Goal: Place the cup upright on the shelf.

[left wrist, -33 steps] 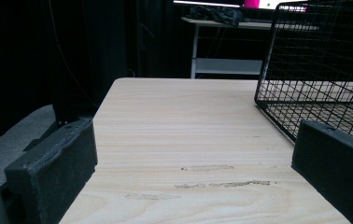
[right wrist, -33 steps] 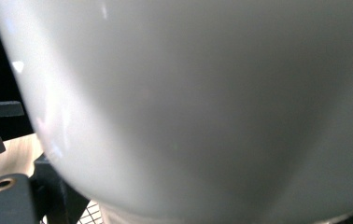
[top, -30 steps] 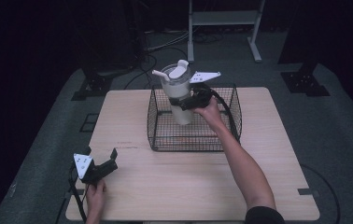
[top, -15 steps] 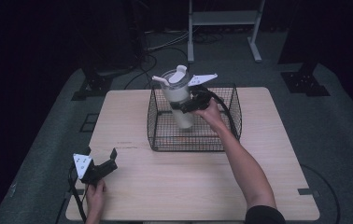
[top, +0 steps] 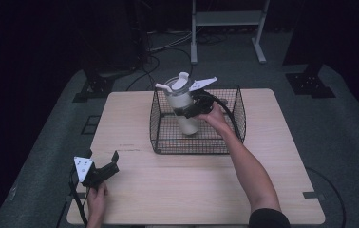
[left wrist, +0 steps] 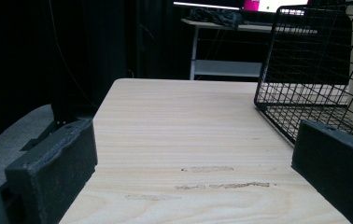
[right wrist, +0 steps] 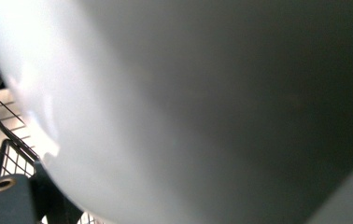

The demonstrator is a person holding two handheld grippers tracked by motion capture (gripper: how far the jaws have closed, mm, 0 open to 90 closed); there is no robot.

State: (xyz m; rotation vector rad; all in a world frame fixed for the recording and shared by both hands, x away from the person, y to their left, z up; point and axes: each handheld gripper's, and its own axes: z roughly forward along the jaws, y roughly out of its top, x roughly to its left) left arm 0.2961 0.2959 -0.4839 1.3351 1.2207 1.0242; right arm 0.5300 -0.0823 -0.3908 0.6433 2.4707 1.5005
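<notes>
A white lidded bottle with a spout stands tilted inside the black wire basket at the back middle of the wooden table. My right gripper is shut on the bottle's side from the right. Seen from the right gripper view, the bottle's wall sits very close, with one of the gripper's fingers at the lower left. My left gripper rests open near the table's front left corner, its jaws wide apart and holding nothing. The basket lies ahead and to its right.
The floor around the table is dark, with cables and a stand base at the back left. A metal-legged desk stands behind the table. Bare tabletop lies left of and in front of the basket.
The right gripper has lowered the bottle deeper into the basket and shifted it slightly right. The left gripper has stayed in place.
</notes>
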